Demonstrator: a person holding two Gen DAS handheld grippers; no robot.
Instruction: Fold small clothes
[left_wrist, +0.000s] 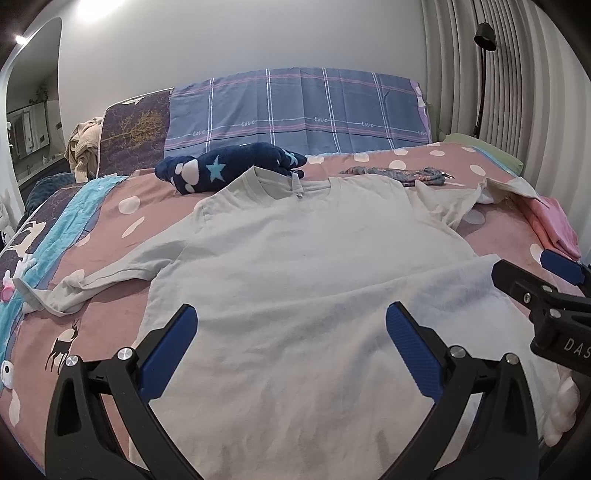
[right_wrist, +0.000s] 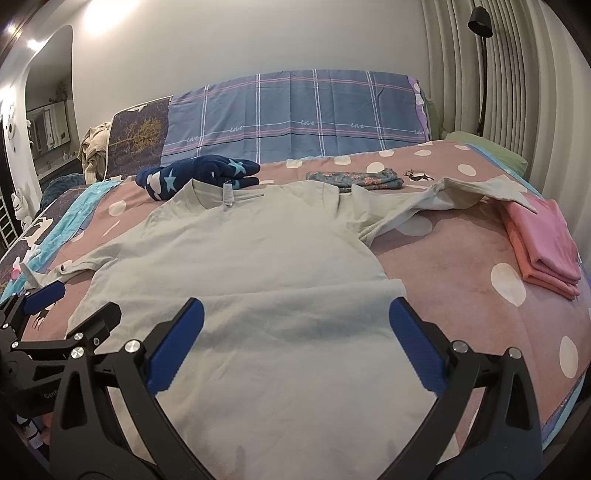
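A pale grey-white T-shirt (left_wrist: 295, 266) (right_wrist: 243, 266) lies spread on the bed, collar away from me, both sleeves out to the sides; its lower part looks folded up across the body. My left gripper (left_wrist: 291, 321) hovers open over the shirt's lower left part, nothing between its blue pads. My right gripper (right_wrist: 295, 314) hovers open over the lower right part, its right finger near the shirt's side edge. Each gripper shows in the other's view, the right gripper (left_wrist: 532, 273) at the right edge, the left gripper (right_wrist: 74, 302) at the left edge.
The bed has a pink dotted cover (right_wrist: 461, 295). A navy star-print garment (left_wrist: 229, 166) lies by the collar, a floral folded piece (right_wrist: 354, 181) beyond the right shoulder, folded pink clothes (right_wrist: 543, 243) at the right. Plaid pillows (left_wrist: 295, 110) line the headboard; curtains (left_wrist: 517, 74) hang right.
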